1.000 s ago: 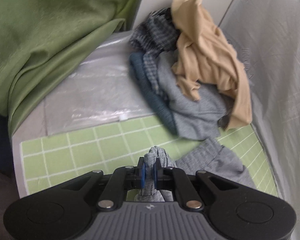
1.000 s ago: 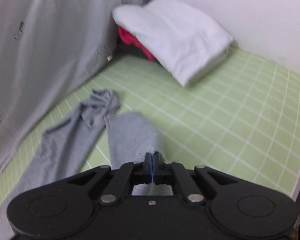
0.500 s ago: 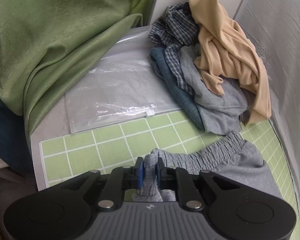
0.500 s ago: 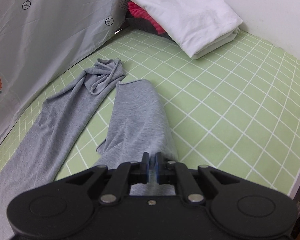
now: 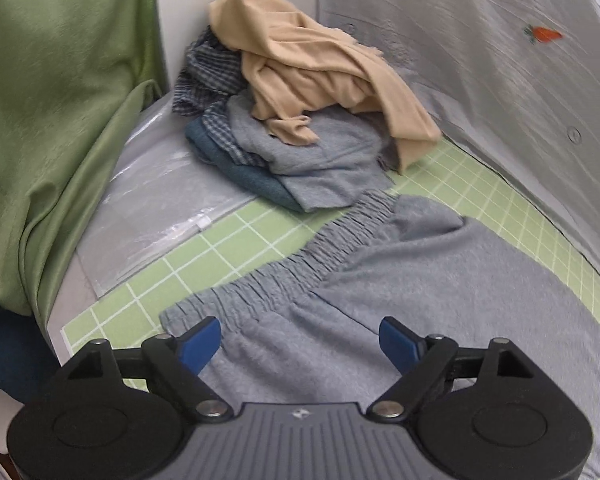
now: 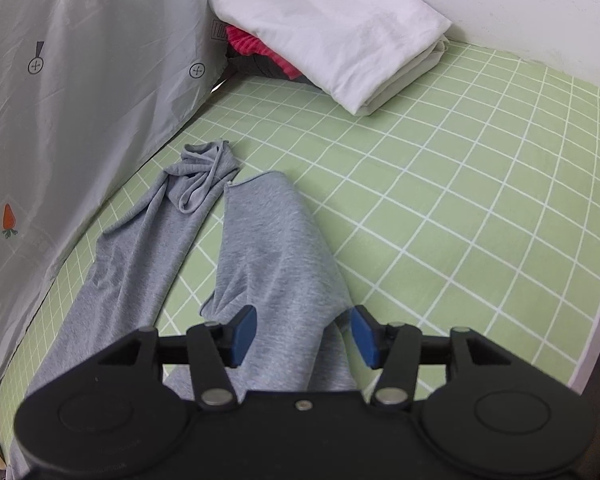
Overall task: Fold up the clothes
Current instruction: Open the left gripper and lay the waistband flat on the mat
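Fingers (image 5: 202,338) on the left gripper (image 5: 300,340) were spreading wide, nothing pinched; the grey pants (image 5: 420,288) lay slack under and between them, waistband (image 5: 296,264) running from lower left up toward frame centre in the left wrist view. Right gripper (image 6: 302,334) was opening too, with one pant leg (image 6: 276,240) passing between the blue pads but not squeezed as far as I could see.

Pants were spread on the green grid mat (image 6: 440,208): waist end at lower centre of the left view, both legs stretching up the left half of the right view, the far leg's cuff (image 6: 204,172) bunched beside the grey curtain (image 6: 80,80).

Handling guess: light, floppy jersey knit, no stiffness at all. It would drape and crease wherever lifted, and a single-layer pinch could drag only the top layer. The elastic waistband looked like the best grab (thicker, gathered, won't slip out). For the legs, I'd pinch at the hem edges, and that crumpled cuff probably needed flattening first.

Unfolded pile (image 5: 300,112) sat upper centre of the left view, just beyond the waistband. Folded white stack (image 6: 332,28) sat top centre of the right view, well clear.
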Demonstrator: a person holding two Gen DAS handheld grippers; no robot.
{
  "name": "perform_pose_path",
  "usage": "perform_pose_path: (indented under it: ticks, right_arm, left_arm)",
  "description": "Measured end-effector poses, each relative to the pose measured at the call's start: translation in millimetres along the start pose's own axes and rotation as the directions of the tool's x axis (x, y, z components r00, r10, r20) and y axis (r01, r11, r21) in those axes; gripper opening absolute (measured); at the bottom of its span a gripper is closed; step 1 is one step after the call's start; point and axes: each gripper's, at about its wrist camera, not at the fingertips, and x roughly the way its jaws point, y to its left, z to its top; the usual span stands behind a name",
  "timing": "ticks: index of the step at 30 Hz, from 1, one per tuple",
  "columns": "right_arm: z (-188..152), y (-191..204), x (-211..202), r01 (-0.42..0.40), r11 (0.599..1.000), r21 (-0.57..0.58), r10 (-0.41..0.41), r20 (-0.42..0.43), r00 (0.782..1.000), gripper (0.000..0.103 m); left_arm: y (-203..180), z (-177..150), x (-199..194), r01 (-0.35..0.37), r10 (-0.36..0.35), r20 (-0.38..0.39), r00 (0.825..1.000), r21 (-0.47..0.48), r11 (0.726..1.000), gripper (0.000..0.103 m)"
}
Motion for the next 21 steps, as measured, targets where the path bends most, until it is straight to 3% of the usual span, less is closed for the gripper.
perform_pose_path:
  ticks: [4, 10, 18, 21]
  right_arm:
    - [4, -3, 5, 0.002, 0.999, -0.033, -0.002, 0.013, 1.000, 0.070]
    - [11, -5, 19, -0.018, 0.998, -0.065, 0.018, -0.003, 1.000, 0.072]
    - [25, 6, 68, -0.015, 0.997, -0.078, 0.013, -0.031, 0.999, 0.064]
    - [32, 12, 85, -0.015, 0.998, -0.068, 0.012, -0.043, 0.999, 0.060]
  left_arm:
    - [-37, -31, 13, 0.075, -0.064, -0.106, 0.992, 0.107, 0.991, 0.088]
    - [-72, -69, 42, 0.084, -0.045, -0.267, 0.963, 0.136, 0.987, 0.088]
    - [-88, -72, 55, 0.047, -0.016, -0.281, 0.960, 0.105, 0.993, 0.094]
    - [-96, -74, 59, 0.032, 0.010, -0.285, 0.958, 0.142, 0.989, 0.099]
